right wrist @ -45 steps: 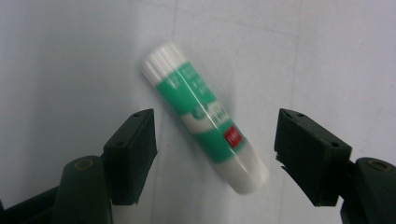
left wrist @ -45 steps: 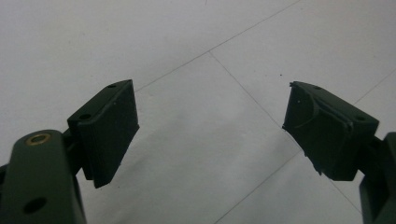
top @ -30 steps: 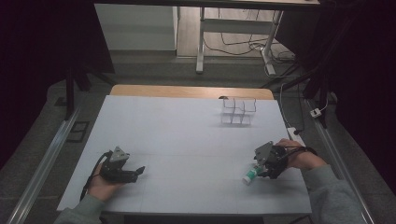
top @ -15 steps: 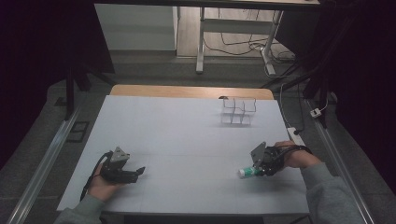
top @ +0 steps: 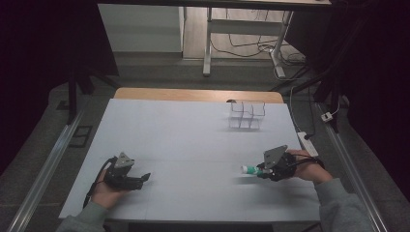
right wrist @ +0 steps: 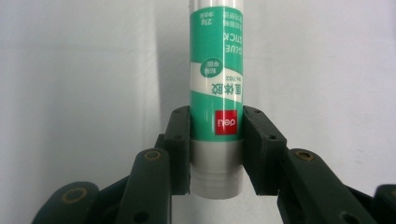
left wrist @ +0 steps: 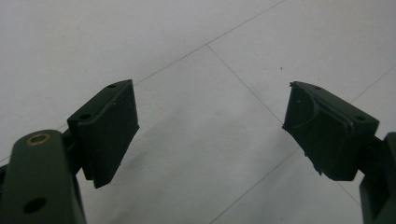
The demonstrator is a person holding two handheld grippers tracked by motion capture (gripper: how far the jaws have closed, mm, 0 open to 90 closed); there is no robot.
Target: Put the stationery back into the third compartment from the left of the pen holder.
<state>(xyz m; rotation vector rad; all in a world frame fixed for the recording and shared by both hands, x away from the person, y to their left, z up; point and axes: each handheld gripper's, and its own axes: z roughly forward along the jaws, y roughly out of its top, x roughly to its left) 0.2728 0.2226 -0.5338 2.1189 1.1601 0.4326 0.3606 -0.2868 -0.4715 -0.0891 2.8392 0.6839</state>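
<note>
A green-and-white glue stick [right wrist: 216,93] is clamped near its grey base between the jaws of my right gripper [right wrist: 216,140]. In the high view the glue stick [top: 251,169] pokes out leftward from the right gripper [top: 263,171], low over the white table at the front right. My left gripper [top: 144,179] rests at the front left of the table in the person's hand. Its jaws stand wide apart in the left gripper view [left wrist: 210,126], with only bare table surface between them.
A clear plastic organiser with several compartments [top: 246,115] stands at the back right of the table [top: 193,140]. A white power strip [top: 308,143] lies along the right edge. Desk legs and cables are on the floor beyond the far edge.
The right gripper has lifted and turned slightly, carrying the glue stick a little to the left and toward the far side. The left gripper stays put.
</note>
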